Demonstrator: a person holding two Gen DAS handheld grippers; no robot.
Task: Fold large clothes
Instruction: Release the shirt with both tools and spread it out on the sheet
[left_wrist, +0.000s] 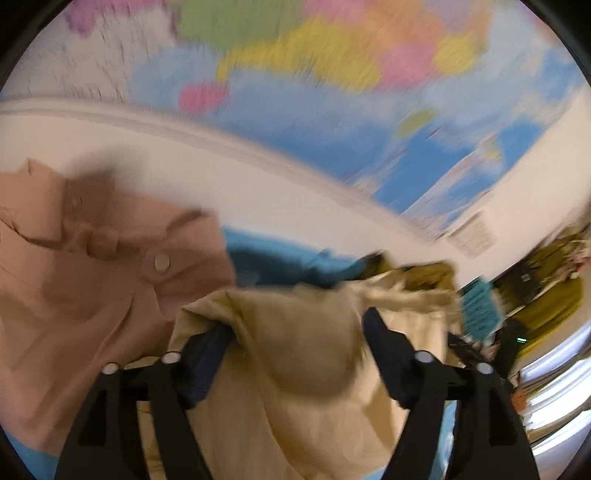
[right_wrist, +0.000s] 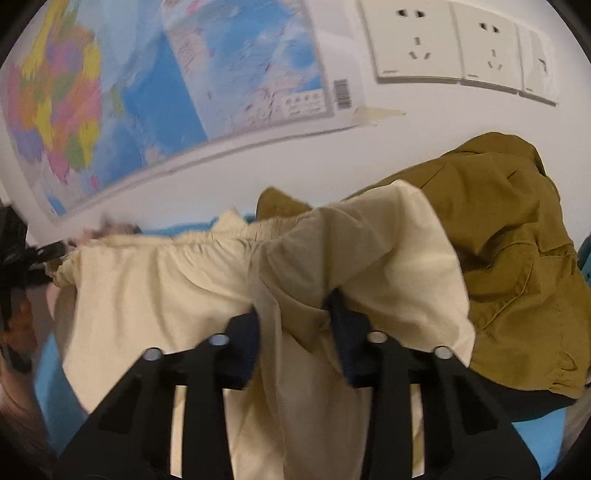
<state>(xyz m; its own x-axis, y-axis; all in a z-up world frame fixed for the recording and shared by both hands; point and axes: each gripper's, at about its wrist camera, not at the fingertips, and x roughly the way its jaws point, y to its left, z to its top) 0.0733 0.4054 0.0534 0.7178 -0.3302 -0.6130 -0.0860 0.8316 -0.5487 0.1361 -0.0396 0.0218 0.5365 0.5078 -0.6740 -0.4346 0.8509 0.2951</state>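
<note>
A cream garment with a gathered elastic waistband (right_wrist: 159, 291) is held up between both grippers, above a blue surface. My left gripper (left_wrist: 295, 332) has cream cloth (left_wrist: 306, 350) bunched between its fingers, which stand fairly wide apart. My right gripper (right_wrist: 295, 314) is closed on a fold of the same cream cloth. The left gripper also shows in the right wrist view (right_wrist: 22, 251) at the far left end of the waistband. The left wrist view is motion-blurred.
A pink garment with snap buttons (left_wrist: 92, 266) lies left. An olive-brown garment (right_wrist: 517, 266) is piled at the right. A blue cloth (left_wrist: 280, 258) covers the surface. A map (right_wrist: 147, 92) and wall sockets (right_wrist: 454, 48) are on the white wall close behind.
</note>
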